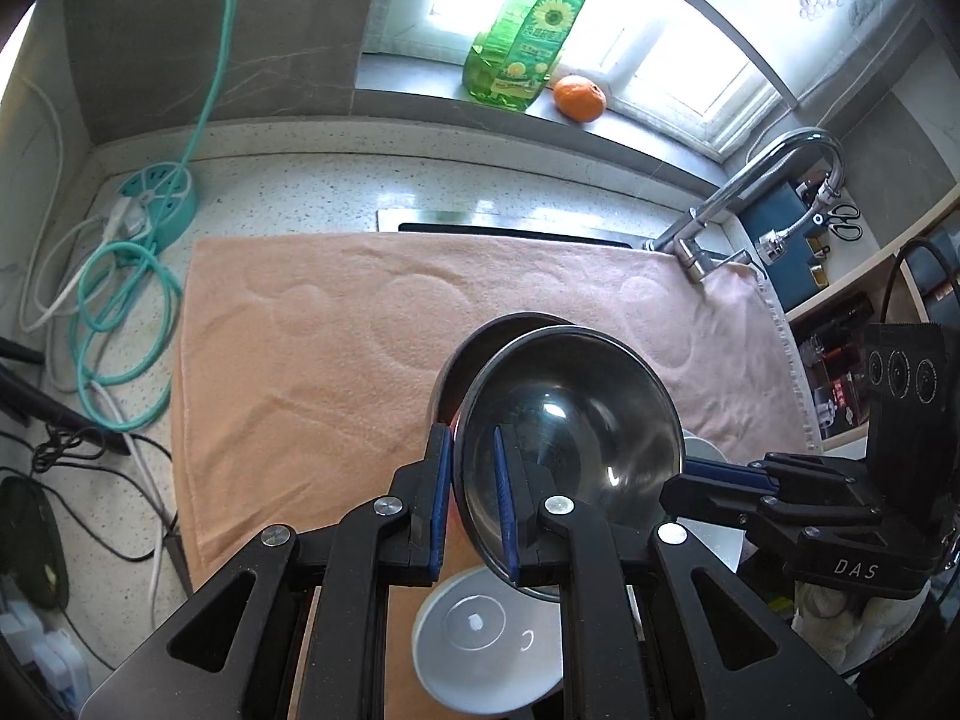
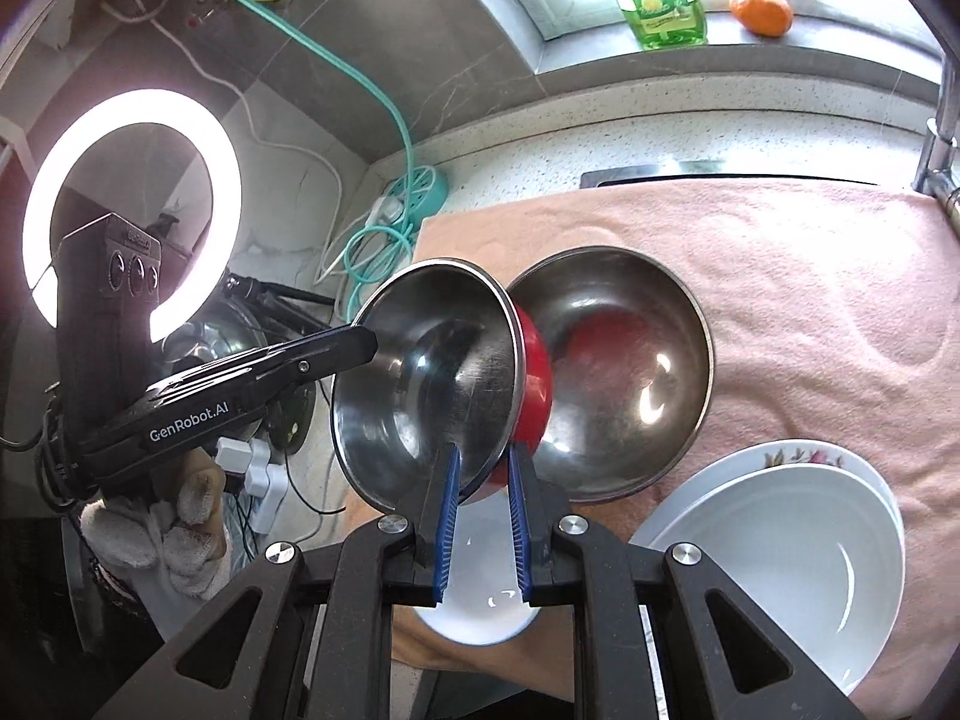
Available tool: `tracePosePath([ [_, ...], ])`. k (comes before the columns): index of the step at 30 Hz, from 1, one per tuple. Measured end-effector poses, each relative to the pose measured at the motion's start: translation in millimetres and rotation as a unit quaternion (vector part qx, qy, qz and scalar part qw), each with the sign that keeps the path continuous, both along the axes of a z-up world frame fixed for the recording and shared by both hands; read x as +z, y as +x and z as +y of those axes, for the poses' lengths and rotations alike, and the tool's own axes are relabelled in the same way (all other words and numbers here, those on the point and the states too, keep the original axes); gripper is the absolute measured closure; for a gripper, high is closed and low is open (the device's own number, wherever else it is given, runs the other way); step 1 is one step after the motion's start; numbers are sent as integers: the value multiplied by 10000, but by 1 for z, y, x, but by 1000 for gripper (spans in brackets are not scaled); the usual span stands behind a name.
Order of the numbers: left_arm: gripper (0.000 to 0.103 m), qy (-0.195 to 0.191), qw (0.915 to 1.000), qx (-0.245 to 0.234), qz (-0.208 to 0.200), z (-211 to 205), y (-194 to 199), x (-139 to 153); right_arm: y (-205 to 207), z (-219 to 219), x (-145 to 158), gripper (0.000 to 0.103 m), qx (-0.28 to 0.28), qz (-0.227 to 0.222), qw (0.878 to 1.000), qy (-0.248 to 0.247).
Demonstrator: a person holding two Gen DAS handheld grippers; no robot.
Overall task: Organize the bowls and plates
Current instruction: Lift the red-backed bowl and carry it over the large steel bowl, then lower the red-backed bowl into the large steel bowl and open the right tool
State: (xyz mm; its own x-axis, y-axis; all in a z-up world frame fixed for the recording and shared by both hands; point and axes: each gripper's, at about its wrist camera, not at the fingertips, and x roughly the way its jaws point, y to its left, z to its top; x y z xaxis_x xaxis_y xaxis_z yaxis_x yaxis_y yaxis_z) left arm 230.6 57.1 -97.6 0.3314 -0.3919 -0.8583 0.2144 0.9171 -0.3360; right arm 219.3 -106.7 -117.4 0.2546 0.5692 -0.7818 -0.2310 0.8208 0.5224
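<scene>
Speckled countertop, fuzzy peach towel, round red-backed steel bowl

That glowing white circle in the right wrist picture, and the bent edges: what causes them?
Right wrist view: a ring light, blown out to pure white. Left wrist view: the window is overexposed too. Both views: fisheye lenses curve the towel and counter edges.
</scene>
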Motion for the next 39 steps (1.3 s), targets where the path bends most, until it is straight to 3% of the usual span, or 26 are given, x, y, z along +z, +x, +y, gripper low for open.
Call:
tracePosePath([
  [13,91,97,9996,-138,234,-25,18,-25,28,-26,-20,88,-437,87,9984,-343],
  [29,91,347,9987,-81,356,-30,25,-53,49,-16,-49,88,-437,224,9962,-713],
  [39,91,427,9981,-101,435,-30,25,-61,49,-9,-55,88,-345,24,9935,-1081],
])
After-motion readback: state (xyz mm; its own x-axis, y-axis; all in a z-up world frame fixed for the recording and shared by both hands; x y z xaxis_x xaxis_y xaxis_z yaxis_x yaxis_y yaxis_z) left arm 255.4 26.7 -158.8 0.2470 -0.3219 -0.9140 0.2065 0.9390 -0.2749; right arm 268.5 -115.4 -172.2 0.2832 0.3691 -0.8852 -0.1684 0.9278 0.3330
